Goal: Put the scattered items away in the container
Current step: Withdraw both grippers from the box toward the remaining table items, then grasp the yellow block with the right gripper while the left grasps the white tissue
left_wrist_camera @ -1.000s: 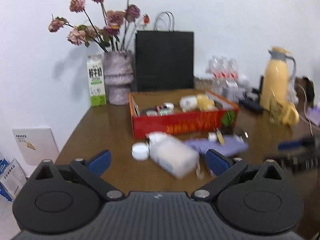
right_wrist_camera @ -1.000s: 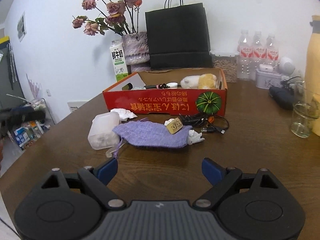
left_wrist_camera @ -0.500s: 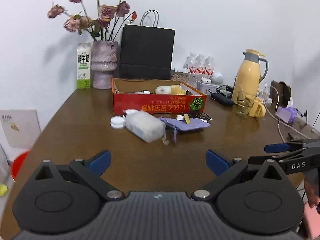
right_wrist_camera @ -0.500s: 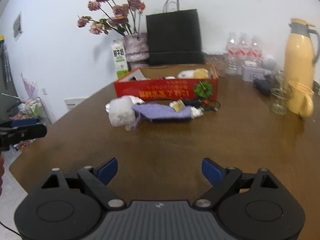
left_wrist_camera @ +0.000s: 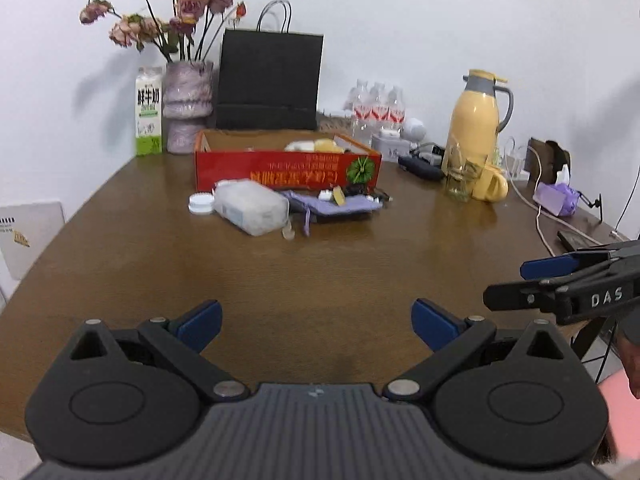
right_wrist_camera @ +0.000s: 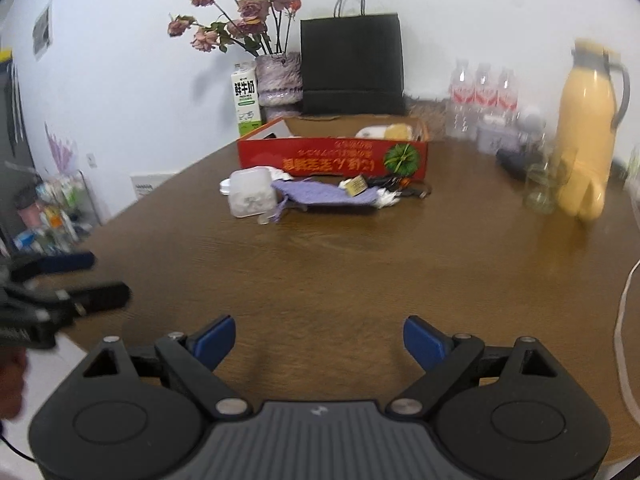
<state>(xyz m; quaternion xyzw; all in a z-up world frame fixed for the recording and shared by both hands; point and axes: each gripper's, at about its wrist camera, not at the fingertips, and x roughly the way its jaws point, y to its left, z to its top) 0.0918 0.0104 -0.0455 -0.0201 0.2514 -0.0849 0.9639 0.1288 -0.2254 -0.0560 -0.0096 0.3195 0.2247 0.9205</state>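
Observation:
A red cardboard box (left_wrist_camera: 288, 169) (right_wrist_camera: 332, 158) stands at the table's far middle with several small items inside. In front of it lie a translucent plastic container (left_wrist_camera: 251, 207) (right_wrist_camera: 251, 193), a white lid (left_wrist_camera: 201, 203), a purple knitted pouch (left_wrist_camera: 332, 205) (right_wrist_camera: 325, 195), a small yellow tag (right_wrist_camera: 355, 185) and black cables (right_wrist_camera: 404, 190). My left gripper (left_wrist_camera: 316, 322) is open and empty over the near table edge. My right gripper (right_wrist_camera: 318, 340) is open and empty, also near the front edge, and shows at the right of the left wrist view (left_wrist_camera: 560, 280).
At the back stand a milk carton (left_wrist_camera: 149, 117), a vase of dried roses (left_wrist_camera: 188, 106), a black paper bag (left_wrist_camera: 268, 80) and water bottles (left_wrist_camera: 376, 110). A yellow thermos (left_wrist_camera: 476, 120), a glass (left_wrist_camera: 460, 178) and a white cable (left_wrist_camera: 540, 216) are at the right.
Both grippers have pulled back from the box toward the table's front edge. The scattered items now look smaller and farther. Both grippers stay open.

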